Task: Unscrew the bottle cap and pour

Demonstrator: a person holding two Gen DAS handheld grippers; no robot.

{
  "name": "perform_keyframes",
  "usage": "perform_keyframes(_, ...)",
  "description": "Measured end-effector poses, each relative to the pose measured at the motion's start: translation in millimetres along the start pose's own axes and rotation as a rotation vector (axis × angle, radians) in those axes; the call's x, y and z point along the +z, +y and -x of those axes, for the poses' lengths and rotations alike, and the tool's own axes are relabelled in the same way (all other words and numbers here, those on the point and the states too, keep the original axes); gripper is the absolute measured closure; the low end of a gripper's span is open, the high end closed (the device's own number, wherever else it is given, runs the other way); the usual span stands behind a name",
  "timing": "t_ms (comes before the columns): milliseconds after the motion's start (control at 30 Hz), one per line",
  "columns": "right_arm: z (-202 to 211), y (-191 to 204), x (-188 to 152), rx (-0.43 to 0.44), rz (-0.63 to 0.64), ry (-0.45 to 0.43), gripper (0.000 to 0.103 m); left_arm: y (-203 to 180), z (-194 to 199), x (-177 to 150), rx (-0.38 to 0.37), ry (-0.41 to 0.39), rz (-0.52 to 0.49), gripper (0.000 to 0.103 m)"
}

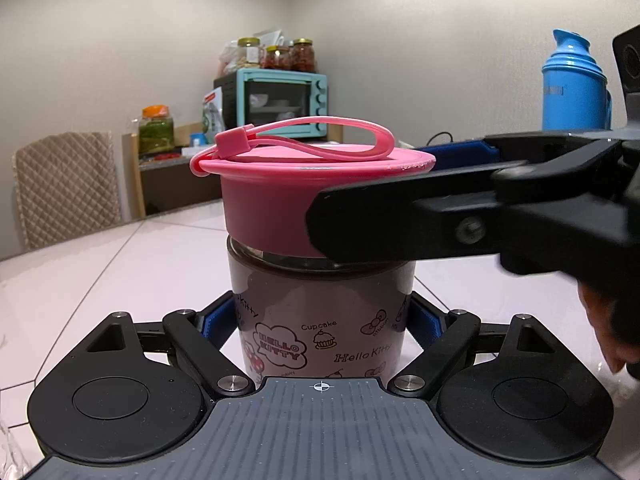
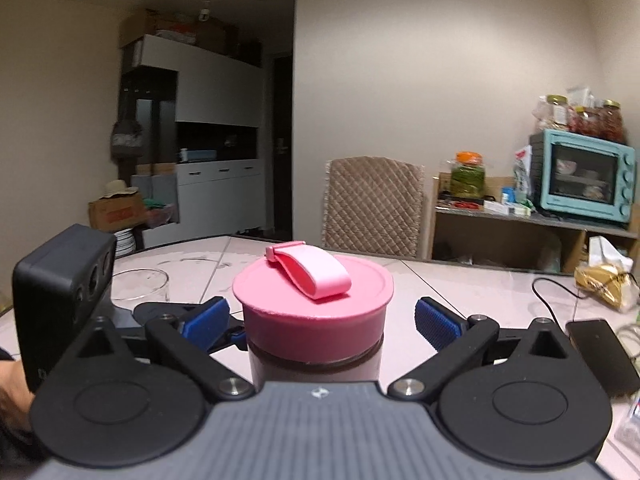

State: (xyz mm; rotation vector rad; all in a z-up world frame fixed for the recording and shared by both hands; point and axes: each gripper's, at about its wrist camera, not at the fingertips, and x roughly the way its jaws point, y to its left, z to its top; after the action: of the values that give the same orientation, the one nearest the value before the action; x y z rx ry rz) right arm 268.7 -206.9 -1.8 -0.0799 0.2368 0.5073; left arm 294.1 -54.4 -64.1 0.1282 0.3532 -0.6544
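Observation:
A brown-tinted Hello Kitty bottle (image 1: 320,312) stands upright on the pale table. My left gripper (image 1: 320,320) is shut on its body, the blue pads (image 1: 212,320) pressing both sides. The pink screw cap (image 1: 280,200) with a looped pink strap (image 2: 312,272) sits on top. My right gripper (image 2: 320,316) is open and straddles the cap at cap height. Its blue pads (image 2: 436,322) stand a small gap off each side of the cap (image 2: 316,320). In the left wrist view its near finger (image 1: 400,216) crosses in front of the cap from the right.
An empty clear glass (image 2: 140,284) stands on the table left of the bottle. A black phone (image 2: 600,352), a cable and a crinkled bag (image 2: 604,280) lie to the right. A blue thermos (image 1: 572,84) stands far right. A padded chair (image 2: 372,204) and a shelf with a teal oven (image 2: 584,176) are behind.

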Motion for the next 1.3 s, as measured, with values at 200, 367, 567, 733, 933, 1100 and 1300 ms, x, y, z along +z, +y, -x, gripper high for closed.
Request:
perform_keyframes(200,-5,8,-6,-0.062,-0.03,-0.005,0.005,-1,1,0,0.0,0.0,0.0,0.013)
perform_keyframes(367,-9,14,-10,-0.104,-0.046,-0.009,0.007,0,1,0,0.0,0.0,0.0,0.013)
perform_keyframes(567,-13,18,-9,-0.122,-0.048,-0.011,0.011,0,1,0,0.0,0.0,0.0,0.013)
perform_keyframes(733,-16,18,-11,-0.117,-0.06,-0.005,0.018,0,2,0,-0.001,0.0,0.0,0.013)
perform_keyframes(933,-15,17,-10,-0.094,-0.028,-0.004,0.018,0,2,0,0.0,-0.001,-0.002,0.013)
perform_keyframes(1100,-14,-2,-10,0.019,-0.013,-0.001,0.018,0,2,0,-0.001,0.0,-0.001,0.013)
perform_keyframes(1300,-15,-22,-7,0.153,0.041,0.007,0.018,1,3,0,-0.001,0.0,-0.001,0.013)
